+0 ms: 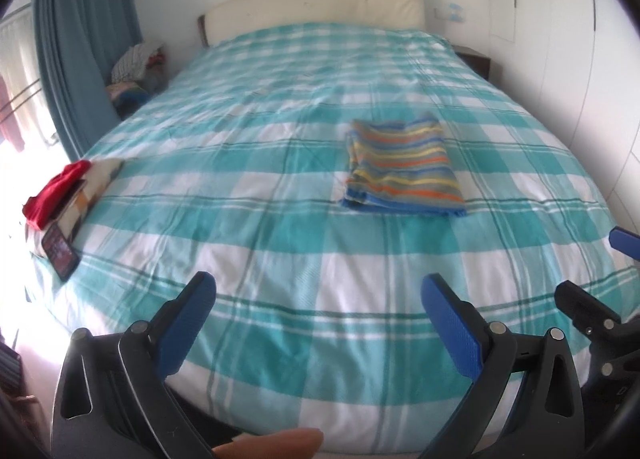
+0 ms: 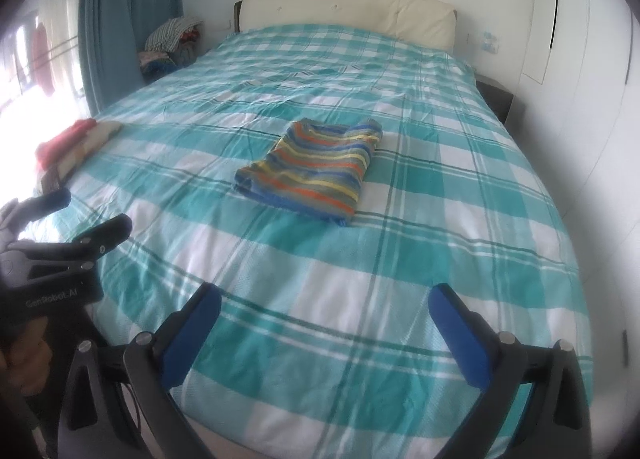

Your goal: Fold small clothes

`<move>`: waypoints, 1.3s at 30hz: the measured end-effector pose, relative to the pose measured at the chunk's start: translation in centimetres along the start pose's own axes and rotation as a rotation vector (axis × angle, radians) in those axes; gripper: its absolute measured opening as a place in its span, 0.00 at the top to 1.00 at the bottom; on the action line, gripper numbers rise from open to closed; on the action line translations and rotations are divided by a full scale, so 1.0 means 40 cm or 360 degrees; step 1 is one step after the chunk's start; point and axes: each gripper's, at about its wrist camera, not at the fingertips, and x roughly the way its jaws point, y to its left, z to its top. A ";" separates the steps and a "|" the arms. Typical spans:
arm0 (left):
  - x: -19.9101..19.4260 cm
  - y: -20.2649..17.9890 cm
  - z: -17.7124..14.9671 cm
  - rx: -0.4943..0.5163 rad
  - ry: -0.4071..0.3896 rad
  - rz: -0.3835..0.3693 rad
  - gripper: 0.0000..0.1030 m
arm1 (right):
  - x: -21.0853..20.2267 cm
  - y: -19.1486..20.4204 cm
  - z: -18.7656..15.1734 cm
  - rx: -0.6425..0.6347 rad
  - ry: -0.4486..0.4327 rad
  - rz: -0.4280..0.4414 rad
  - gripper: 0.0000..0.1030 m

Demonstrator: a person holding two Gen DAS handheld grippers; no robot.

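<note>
A small striped garment (image 1: 402, 169), blue, orange and yellow, lies folded into a neat rectangle on the teal checked bedspread (image 1: 260, 187). It also shows in the right wrist view (image 2: 316, 171), near the middle of the bed. My left gripper (image 1: 318, 291) is open and empty above the foot of the bed, well short of the garment. My right gripper (image 2: 326, 301) is open and empty, also back at the foot of the bed. Each gripper shows at the edge of the other's view, the right one (image 1: 600, 279) and the left one (image 2: 80, 215).
A red cloth (image 1: 58, 187) on a stack of folded clothes and a phone (image 1: 60, 251) lie at the bed's left edge. A clothes pile (image 2: 170, 47) sits by the blue curtain (image 1: 76, 55). A cream headboard (image 2: 348, 15) is at the back, a dark nightstand (image 2: 498, 97) and white wardrobe at the right.
</note>
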 end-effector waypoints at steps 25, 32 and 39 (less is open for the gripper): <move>-0.020 -0.054 -0.008 -0.0002 0.0044 -0.0006 0.00 | -0.043 -0.013 0.005 0.0104 -0.0038 -0.0130 0.01; -0.028 -0.062 0.006 0.0020 0.0028 -0.0016 0.00 | -0.043 -0.014 0.006 0.0102 -0.0029 -0.0136 0.01; -0.030 -0.066 0.013 0.0029 0.0025 -0.0005 0.00 | -0.047 -0.016 0.003 0.0078 -0.0032 -0.0172 0.01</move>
